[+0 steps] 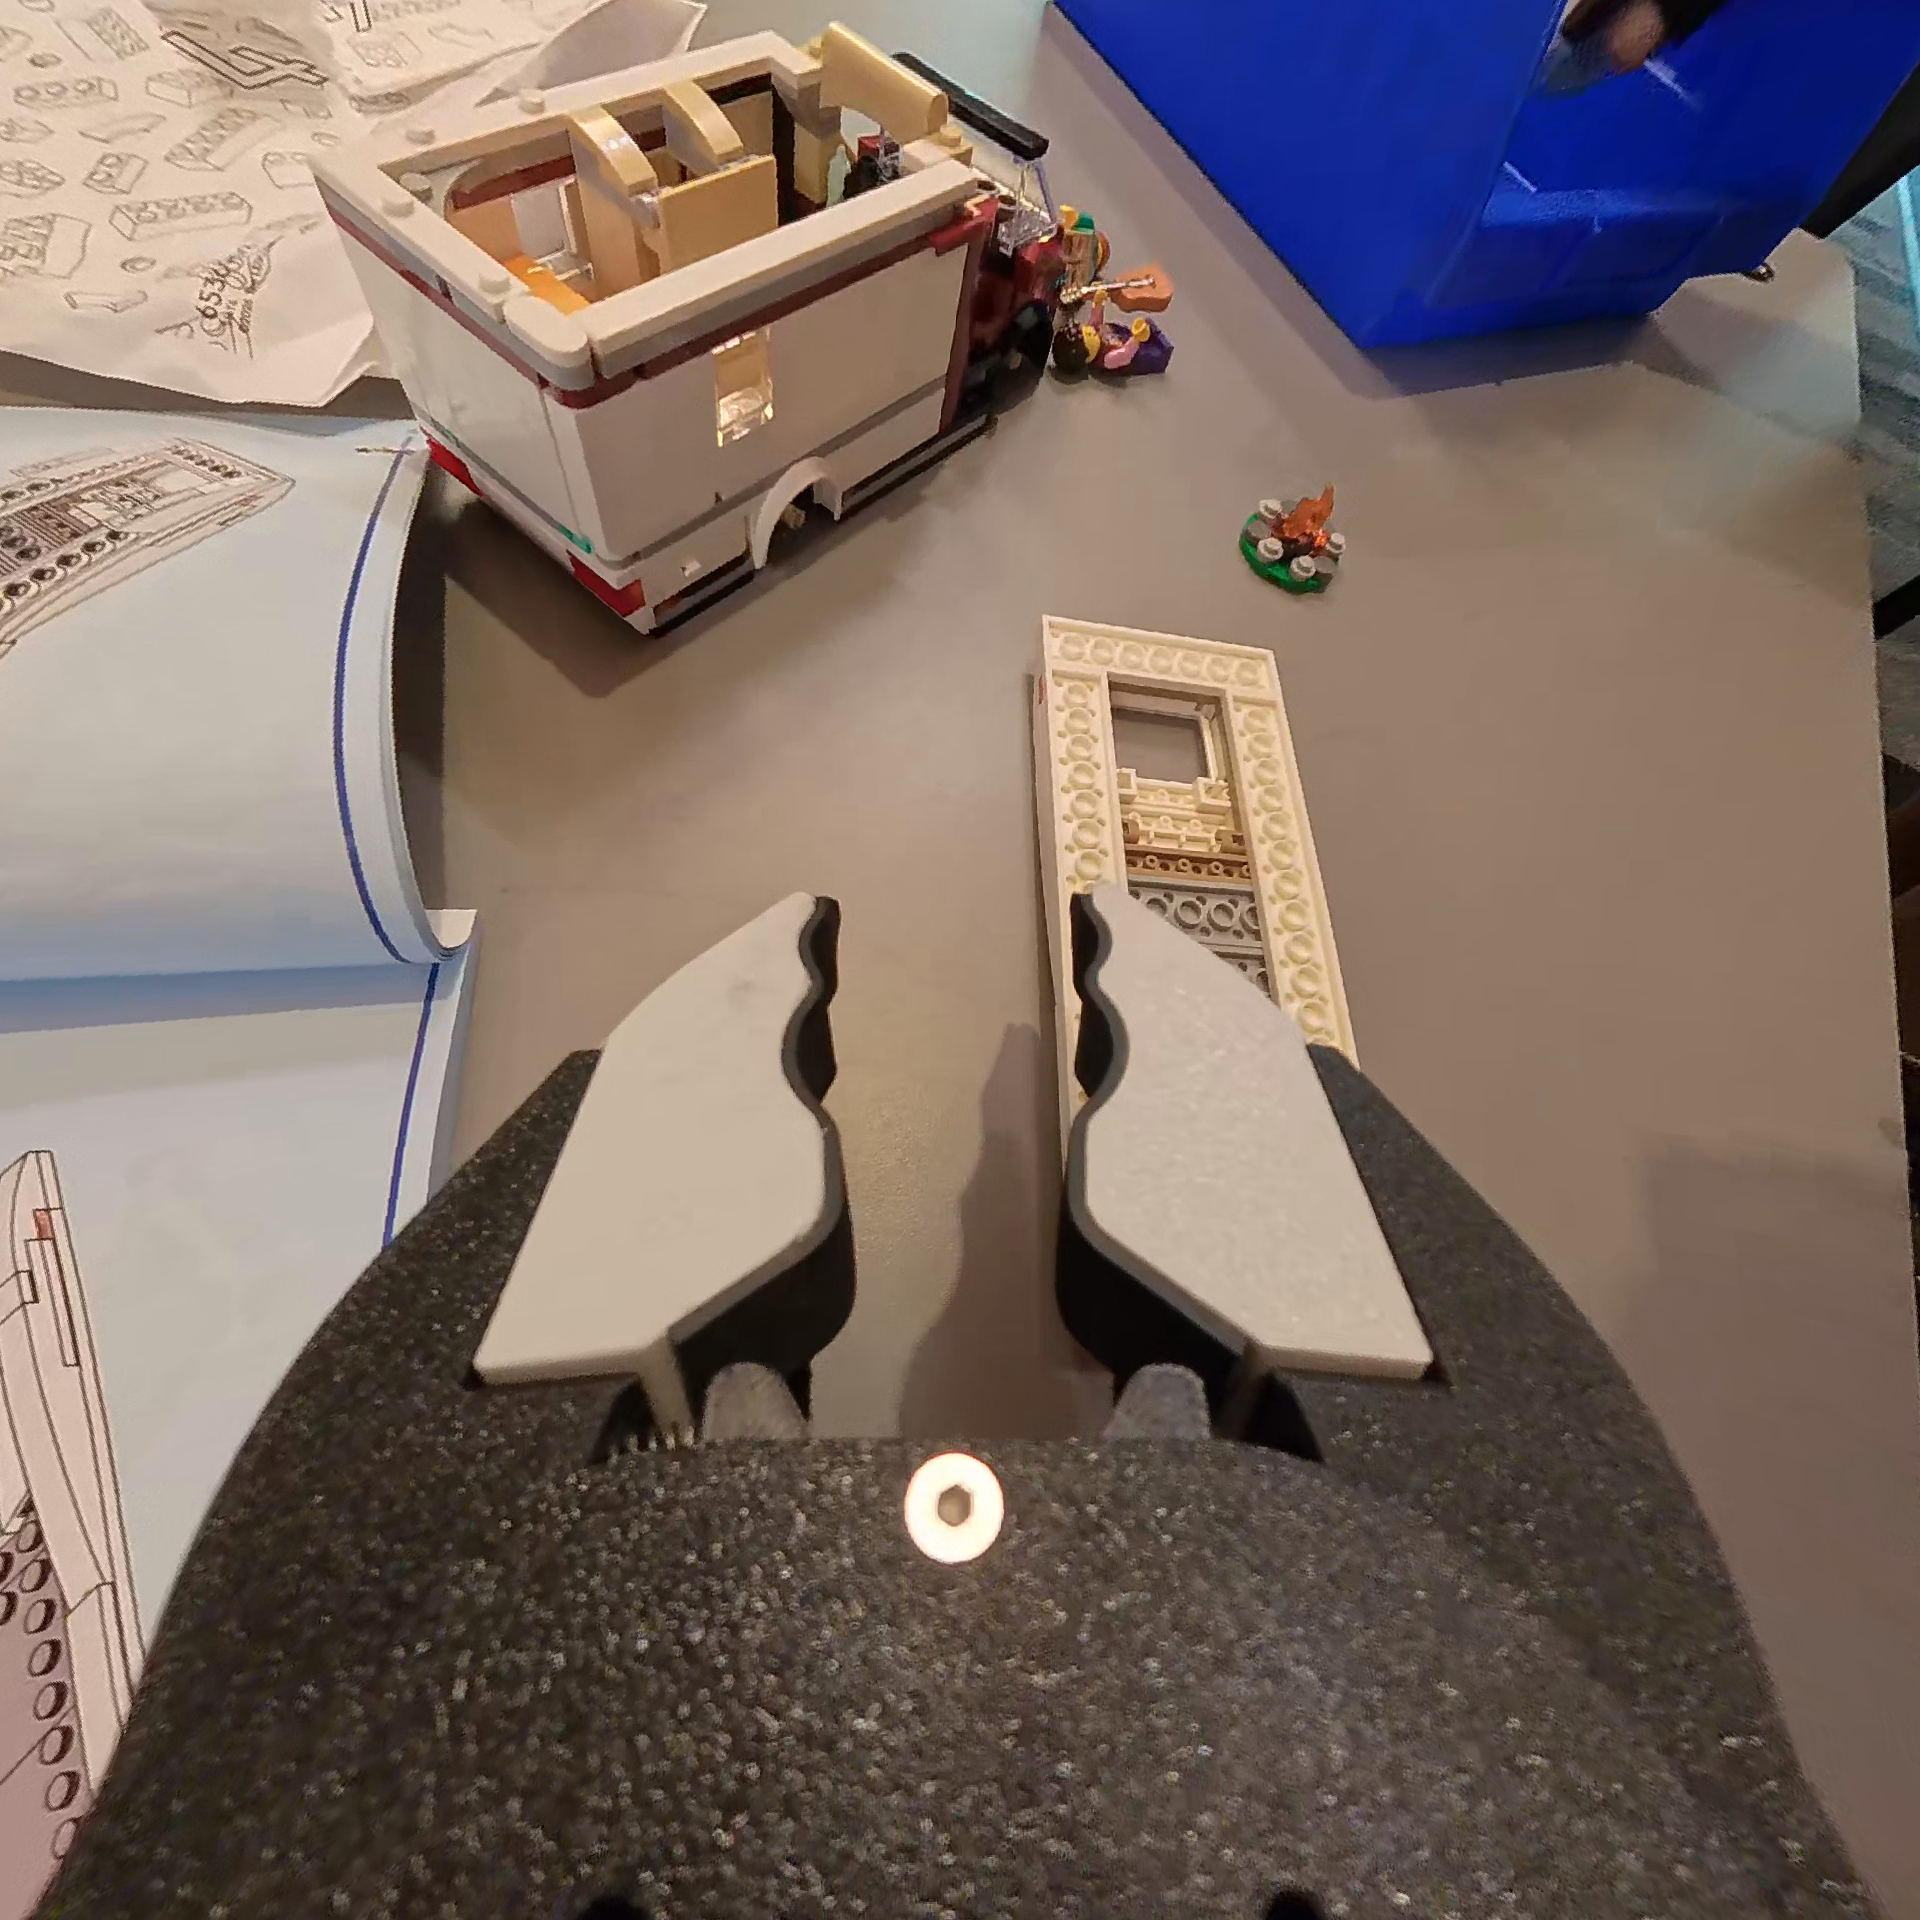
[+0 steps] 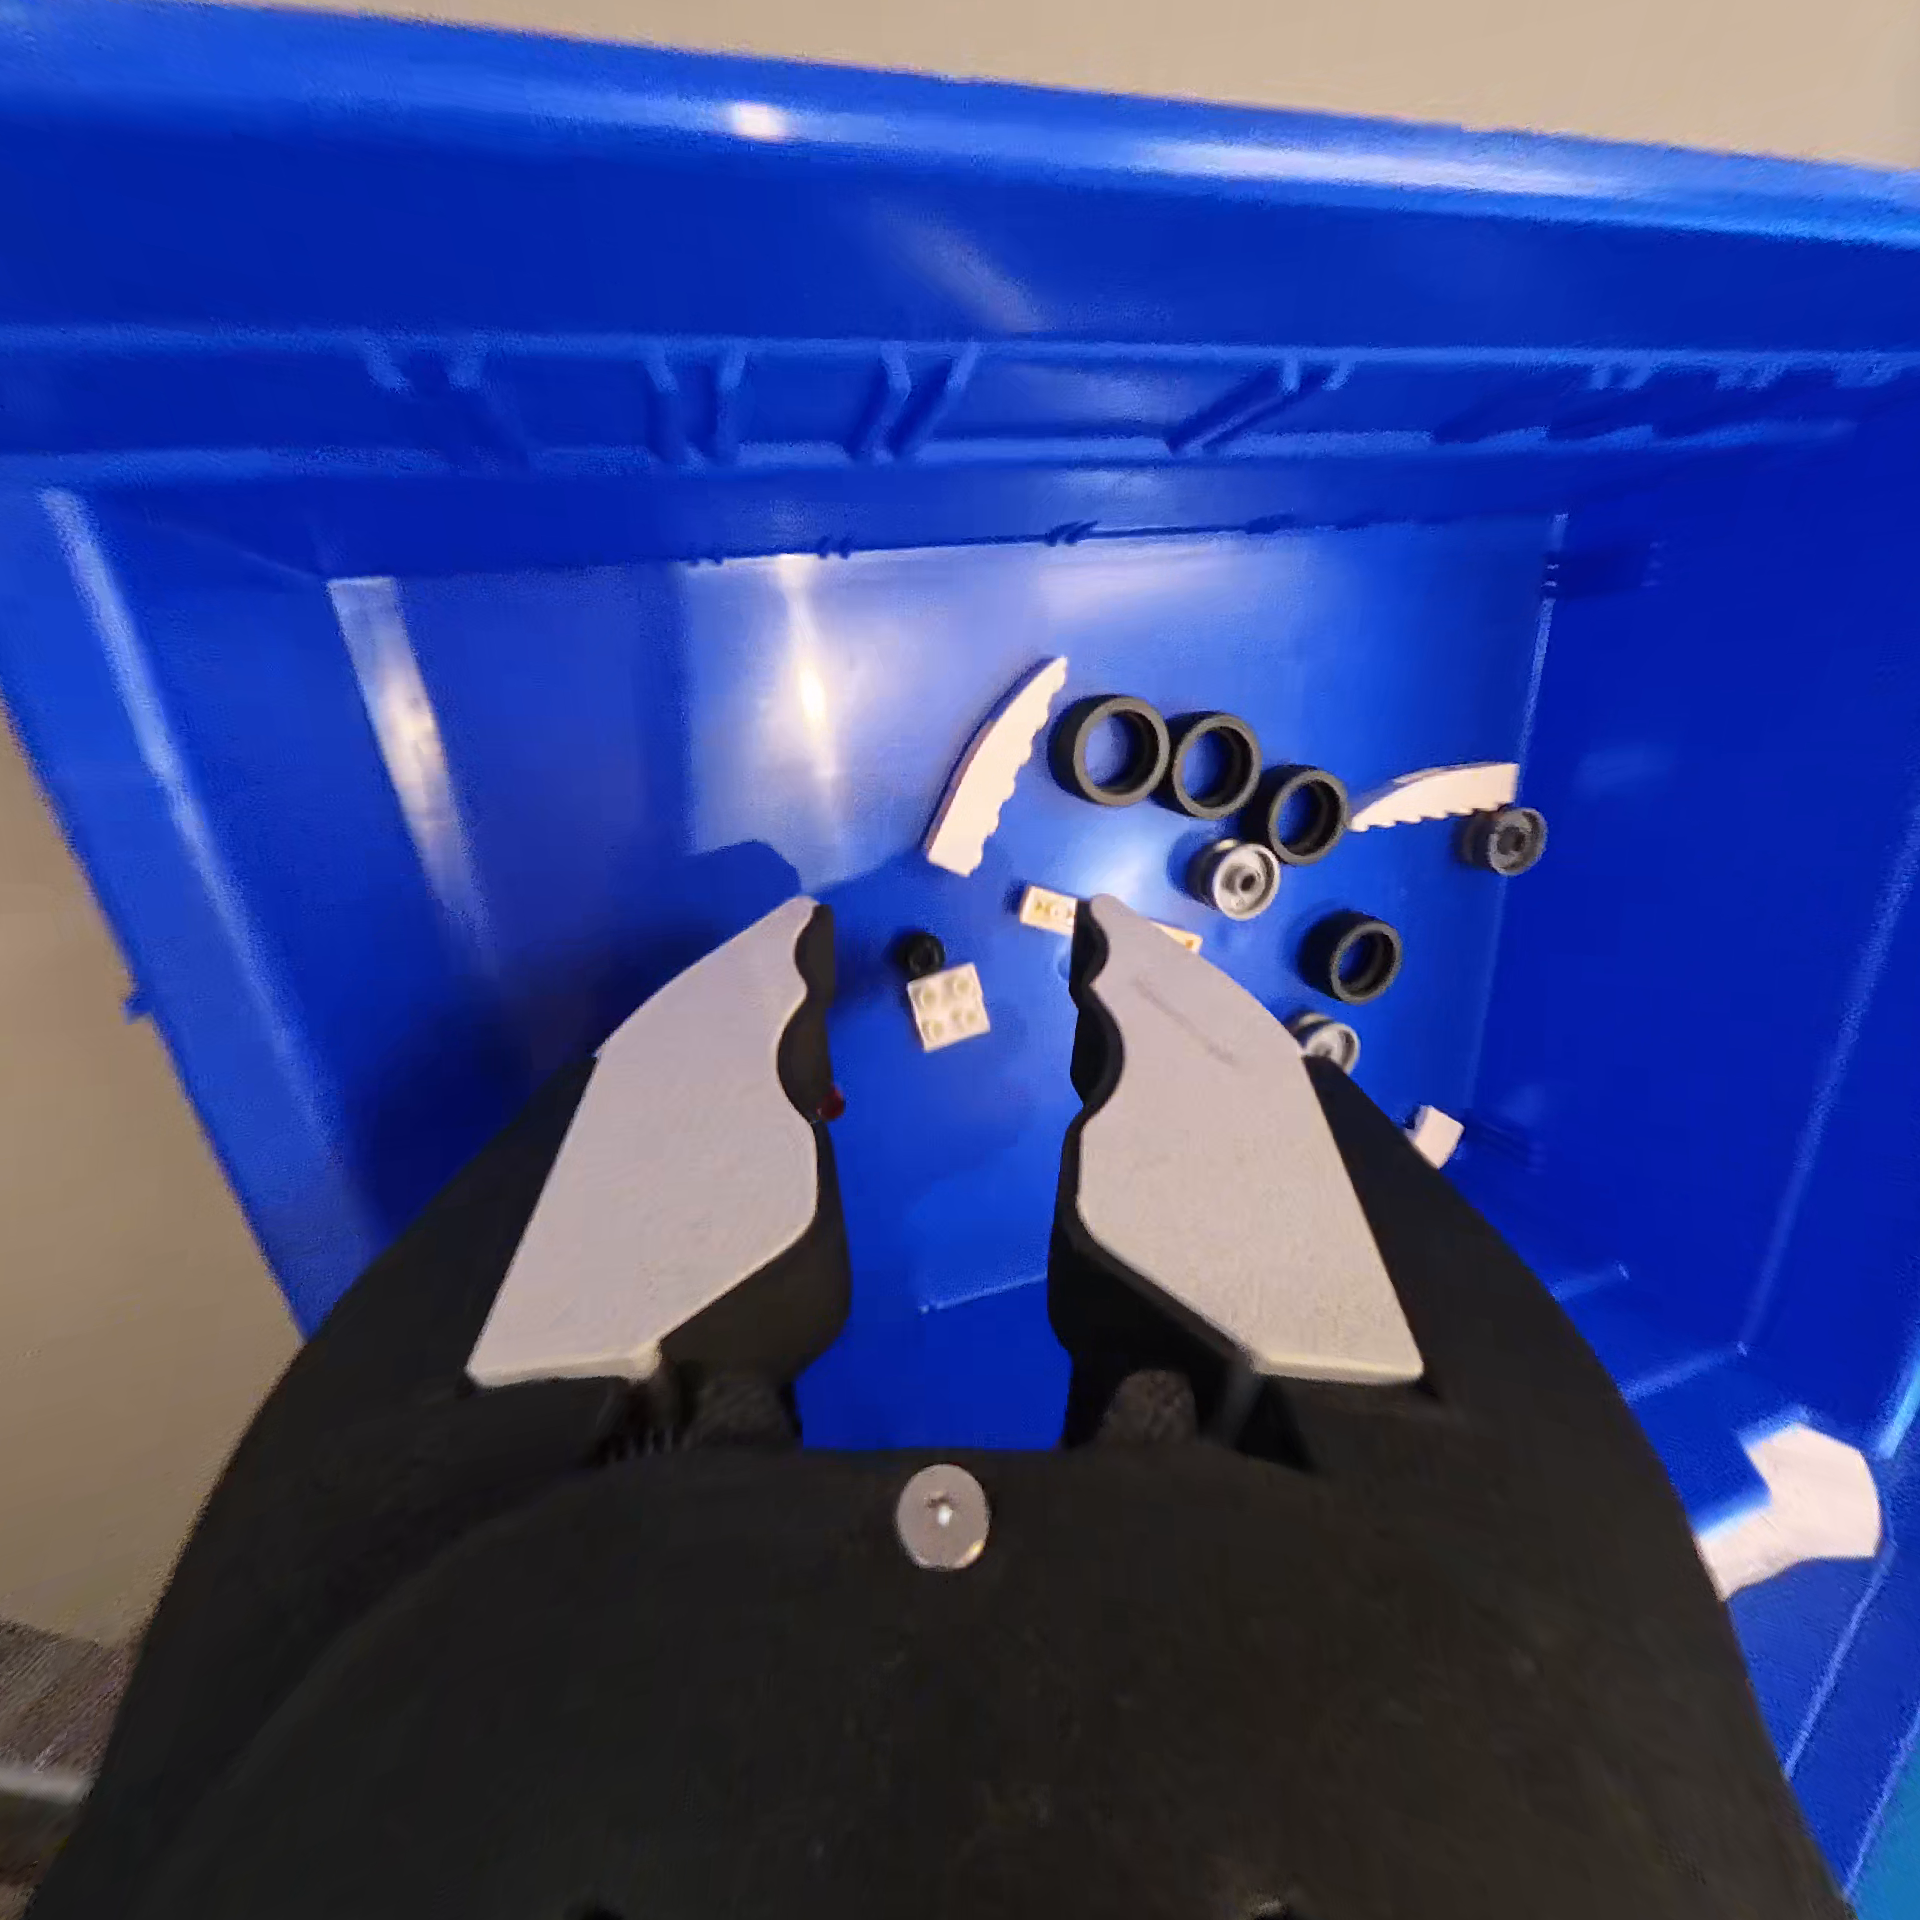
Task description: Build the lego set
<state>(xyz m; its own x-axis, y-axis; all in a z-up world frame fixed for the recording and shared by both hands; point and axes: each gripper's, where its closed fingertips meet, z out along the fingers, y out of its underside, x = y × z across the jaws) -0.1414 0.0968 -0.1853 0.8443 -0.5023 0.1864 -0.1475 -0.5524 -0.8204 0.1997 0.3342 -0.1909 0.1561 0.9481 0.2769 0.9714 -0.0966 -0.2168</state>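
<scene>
White square plate (image 2: 948, 1008), studs up, lies on the blue bin (image 2: 623, 436) floor between the spread, empty fingers of the right gripper (image 2: 951, 925), nearer the left finger (image 2: 717, 1039); black tyres (image 2: 1205, 764) lie beyond, to the right. Left gripper (image 1: 951, 925), likewise spread and empty, hovers over the grey table (image 1: 1558, 935), its right finger (image 1: 1184, 1039) overlapping the cream roof panel (image 1: 1164, 707), whose long axis runs away from it.

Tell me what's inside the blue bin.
On the blue bin's floor lie loose toy-brick parts: black tyres, grey wheel hubs, curved white pieces and a small white plate. The open right gripper covers whatever lies nearer.
</scene>
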